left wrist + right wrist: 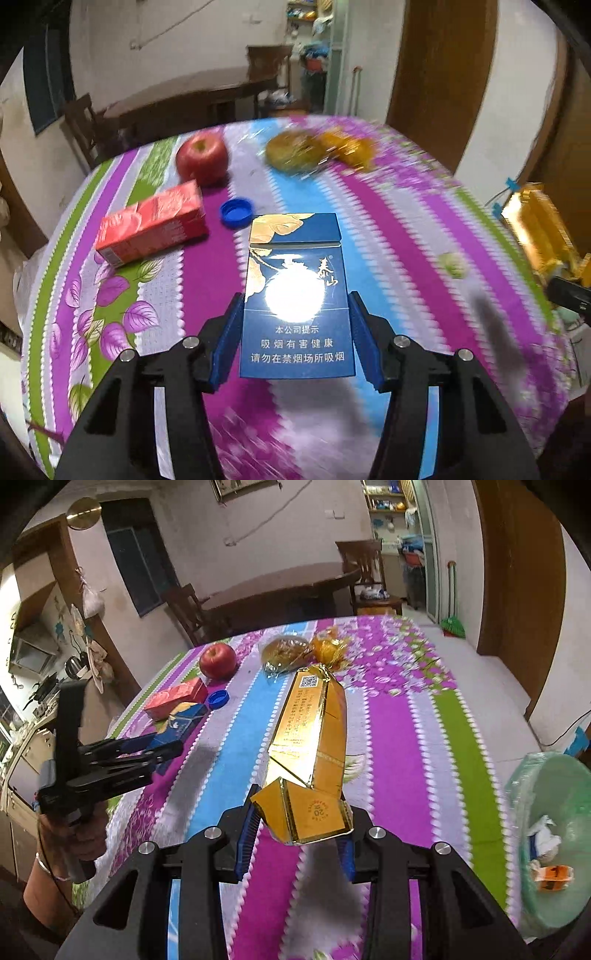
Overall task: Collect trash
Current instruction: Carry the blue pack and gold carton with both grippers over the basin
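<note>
Above the striped surface [399, 738], the left gripper [295, 332] clamped a blue cigarette pack [295, 295] while the right gripper [295, 823] held a gold carton [314, 731]. Both seemed mid-carry; next, likely dropping them into the green bin [546, 812] at three o'clock.

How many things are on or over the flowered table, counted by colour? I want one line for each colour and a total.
Red: 2, the apple and the red carton
Blue: 2, the cigarette pack and the bottle cap
Gold: 3, the long gold box and two wrapped snacks
Total: 7
</note>
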Available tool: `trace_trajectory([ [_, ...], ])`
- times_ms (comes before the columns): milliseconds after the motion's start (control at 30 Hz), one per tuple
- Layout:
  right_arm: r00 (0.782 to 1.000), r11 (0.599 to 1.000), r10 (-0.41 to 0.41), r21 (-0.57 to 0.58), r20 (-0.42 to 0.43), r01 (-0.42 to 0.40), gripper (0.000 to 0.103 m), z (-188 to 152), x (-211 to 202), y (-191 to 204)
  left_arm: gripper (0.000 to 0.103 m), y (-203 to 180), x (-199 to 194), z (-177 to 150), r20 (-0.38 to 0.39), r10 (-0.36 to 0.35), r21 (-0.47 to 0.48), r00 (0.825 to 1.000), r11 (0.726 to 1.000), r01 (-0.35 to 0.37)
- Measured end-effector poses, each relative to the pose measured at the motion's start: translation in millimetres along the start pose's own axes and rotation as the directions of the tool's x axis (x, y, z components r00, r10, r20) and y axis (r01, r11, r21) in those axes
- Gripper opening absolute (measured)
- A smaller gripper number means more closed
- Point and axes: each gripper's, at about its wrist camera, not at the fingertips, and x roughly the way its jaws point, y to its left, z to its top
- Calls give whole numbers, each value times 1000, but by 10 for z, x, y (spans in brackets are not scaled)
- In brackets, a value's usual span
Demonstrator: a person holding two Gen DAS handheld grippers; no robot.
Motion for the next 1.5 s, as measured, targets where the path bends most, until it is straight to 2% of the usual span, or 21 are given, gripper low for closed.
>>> trace_trajectory([
  [233,992,997,-81,9,96,81,38,-156,-751,-315,53,-849,-441,135,90,-25,104,996,994,16],
  [267,985,993,-119,36,121,116,38,-178,-1027,-527,53,-989,-468,170,102,-37,128,994,992,24],
  [333,982,990,-139,45,131,134,38,-184,-1123,-604,53,-1344,-524,235,134,-46,192,990,981,19],
  [367,965,976,-211,81,158,200,38,-202,-1407,-875,53,-1557,-551,275,150,-57,228,987,973,22],
  [433,959,971,-230,98,163,216,38,-207,-1496,-979,53,-1862,-579,349,160,-95,271,983,961,49],
  [567,926,934,-338,181,167,308,38,-292,-1967,-1537,53,-2449,-635,452,191,-154,348,969,934,79],
  [733,893,888,-428,245,138,388,38,-378,-2325,-2107,53,-3132,-581,541,205,-203,429,957,898,99],
  [900,869,841,-490,301,67,450,38,-462,-2516,-2732,53,-3620,-456,586,201,-222,480,954,871,102],
  [1067,865,828,-502,297,15,475,38,-505,-2512,-2993,53,-3940,-279,601,177,-232,519,957,848,109],
  [1333,878,830,-475,303,-57,469,39,-575,-2360,-3273,53,-4235,-34,552,120,-238,563,964,816,132],
  [1500,889,834,-444,311,-112,456,39,-504,-2013,-3346,53,-4311,125,506,86,-221,590,971,797,129],
])
